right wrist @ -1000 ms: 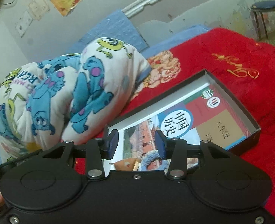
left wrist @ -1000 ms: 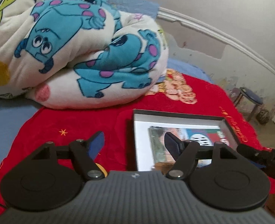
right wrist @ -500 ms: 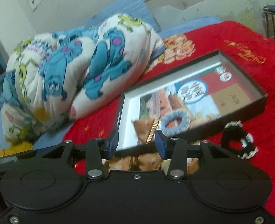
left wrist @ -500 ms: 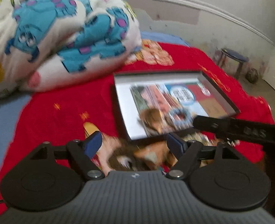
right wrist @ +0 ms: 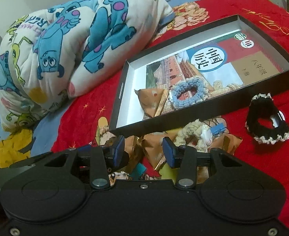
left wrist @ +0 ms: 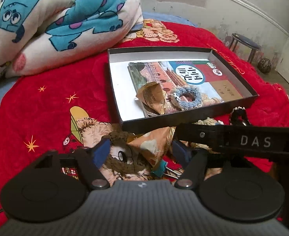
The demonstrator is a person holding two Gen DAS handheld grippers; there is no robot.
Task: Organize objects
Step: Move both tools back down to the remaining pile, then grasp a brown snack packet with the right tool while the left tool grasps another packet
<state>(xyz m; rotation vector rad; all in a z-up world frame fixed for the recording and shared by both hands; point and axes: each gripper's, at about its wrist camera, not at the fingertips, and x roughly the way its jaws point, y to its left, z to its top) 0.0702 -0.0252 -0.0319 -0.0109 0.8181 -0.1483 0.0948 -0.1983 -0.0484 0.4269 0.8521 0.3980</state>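
A shallow black box [left wrist: 185,121] [right wrist: 213,108] lies on the red blanket. It holds a history textbook [left wrist: 195,78] [right wrist: 213,63], a tan snack packet [left wrist: 152,98] [right wrist: 154,102] and a blue crochet scrunchie [left wrist: 187,98] [right wrist: 187,92]. In front of the box lie another tan packet [left wrist: 154,145] [right wrist: 150,145], a cream scrunchie [right wrist: 193,133], a blue binder clip [right wrist: 219,128] and a black-and-white scrunchie [right wrist: 266,125] [left wrist: 238,114]. My left gripper [left wrist: 140,151] is open and empty over the front packet. My right gripper [right wrist: 142,149] is open and empty just above the same packet.
A rolled cartoon-print quilt [left wrist: 56,19] [right wrist: 75,39] lies at the back left of the bed. A teal binder clip [left wrist: 160,167] [right wrist: 137,170] lies under the grippers. A stool [left wrist: 246,43] stands by the far wall. The right gripper's body crosses the left wrist view [left wrist: 242,139].
Both grippers have pulled back from over the box toward the bed's front edge and lowered over the loose items there. Both stay open.
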